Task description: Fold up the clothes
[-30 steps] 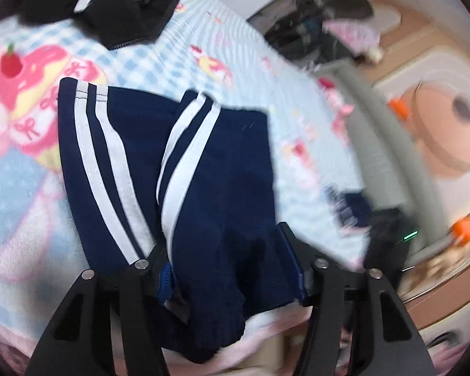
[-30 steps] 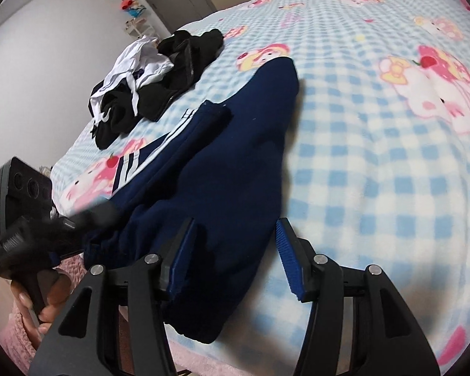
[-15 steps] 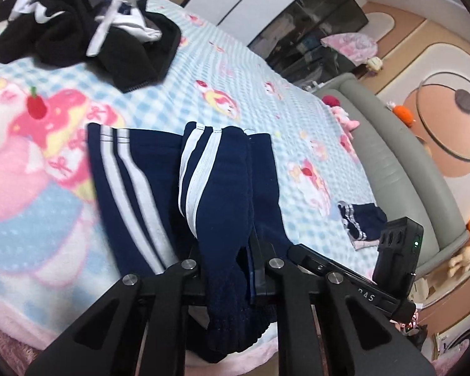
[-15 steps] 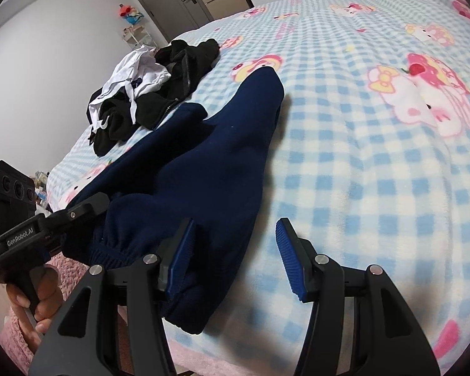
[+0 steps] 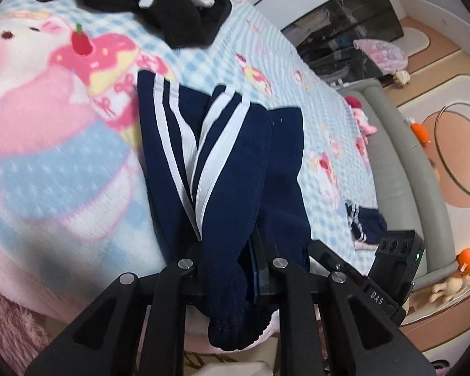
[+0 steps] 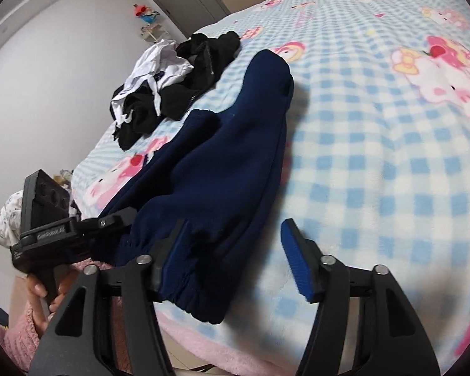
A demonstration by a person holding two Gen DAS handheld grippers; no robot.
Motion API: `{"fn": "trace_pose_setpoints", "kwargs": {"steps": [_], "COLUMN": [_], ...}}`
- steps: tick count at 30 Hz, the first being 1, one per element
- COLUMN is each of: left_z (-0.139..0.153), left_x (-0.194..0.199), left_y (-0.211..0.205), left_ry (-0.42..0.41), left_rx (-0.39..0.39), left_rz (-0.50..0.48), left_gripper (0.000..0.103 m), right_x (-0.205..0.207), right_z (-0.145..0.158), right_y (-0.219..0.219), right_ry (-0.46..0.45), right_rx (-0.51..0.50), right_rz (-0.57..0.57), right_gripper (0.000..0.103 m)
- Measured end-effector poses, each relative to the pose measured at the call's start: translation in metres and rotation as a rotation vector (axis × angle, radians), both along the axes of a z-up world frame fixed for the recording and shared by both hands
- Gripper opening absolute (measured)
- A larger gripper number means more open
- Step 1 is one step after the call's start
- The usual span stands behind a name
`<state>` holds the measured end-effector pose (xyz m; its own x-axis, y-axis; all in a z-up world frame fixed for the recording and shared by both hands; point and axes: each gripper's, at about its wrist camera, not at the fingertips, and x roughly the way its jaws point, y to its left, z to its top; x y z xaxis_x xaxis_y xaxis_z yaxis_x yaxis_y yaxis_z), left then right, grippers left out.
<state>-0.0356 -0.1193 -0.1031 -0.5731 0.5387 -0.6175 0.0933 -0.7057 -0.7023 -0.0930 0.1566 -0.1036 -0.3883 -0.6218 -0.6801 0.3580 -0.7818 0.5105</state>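
Navy trousers with white side stripes [image 5: 235, 156] lie along the checked cartoon blanket [image 5: 62, 163], waistband end at the near edge. My left gripper [image 5: 228, 246] is shut on a bunched fold of that waistband end; its jaws are easing open a little with the cloth still pinched between the pads. In the right wrist view the trousers [image 6: 228, 163] show their plain navy side. My right gripper [image 6: 235, 235] is open and its jaws are widening. The elastic hem lies against its left finger [image 6: 178, 244], and the right finger [image 6: 297, 266] stands over bare blanket.
A heap of black and white clothes [image 6: 172, 87] lies farther up the bed. A small folded navy garment [image 5: 363, 222] rests by the grey padded bed side [image 5: 407, 172]. A hand in a pink sleeve [image 6: 40, 291] holds the left gripper at the bed's near edge.
The left gripper's jaws closed on the trousers' waistband end and pulled the cloth into a narrower bundle. The right gripper's jaws spread wider; it stayed in place.
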Motion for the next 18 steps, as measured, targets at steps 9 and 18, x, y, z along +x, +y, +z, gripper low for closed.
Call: {"fn": "trace_pose_setpoints", "kwargs": {"steps": [9,18], "left_z": [-0.006,0.008], "left_x": [-0.012,0.003], "left_y": [0.026,0.024], "left_ry": [-0.005,-0.016], "left_rx": [0.026,-0.140], "left_rz": [-0.064,-0.037], "left_gripper": [0.017,0.024], "right_x": [0.003,-0.004], "right_z": [-0.013,-0.002], "right_y": [-0.026,0.005], "right_ry": [-0.028,-0.021], "right_rx": [0.085,0.022], "right_rz": [0.107,0.040], "right_gripper": [0.041,0.022]}}
